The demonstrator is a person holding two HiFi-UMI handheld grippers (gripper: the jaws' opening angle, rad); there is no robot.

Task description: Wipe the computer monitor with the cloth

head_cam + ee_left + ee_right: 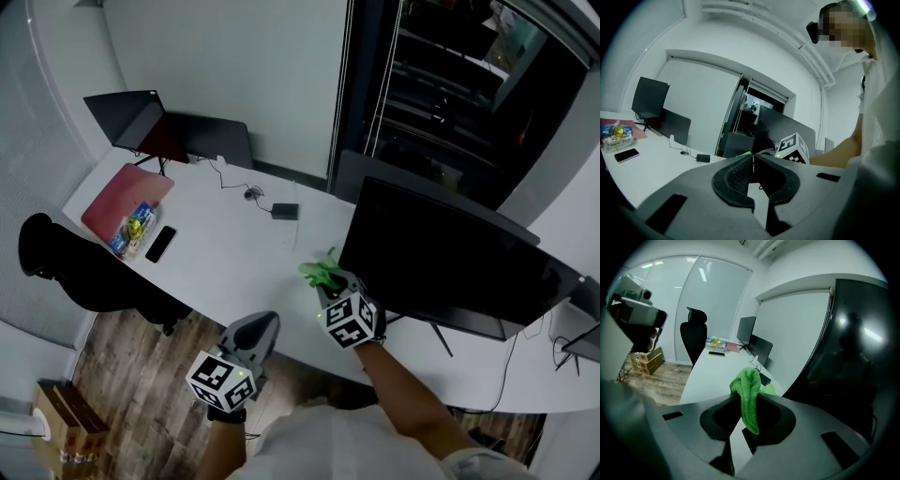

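A large black computer monitor (pixel 450 258) stands on the white desk (pixel 225 272) at the right; its dark screen (pixel 853 357) fills the right gripper view's right side. My right gripper (pixel 327 280) is shut on a green cloth (pixel 320 272), just left of the monitor's lower left corner. The cloth (pixel 748 397) hangs bunched between the jaws. My left gripper (pixel 262 328) is shut and empty, held at the desk's near edge; in its own view the left gripper (pixel 753 164) has its pads pressed together, and the right gripper's marker cube (pixel 792 147) shows beyond.
At the desk's far left lie a pink laptop sleeve (pixel 127 199), a snack packet (pixel 133 228) and a phone (pixel 160 244). Two smaller monitors (pixel 169 131) stand at the back. A black adapter with cables (pixel 284 211) lies mid-desk. A black office chair (pixel 80 277) stands at the left.
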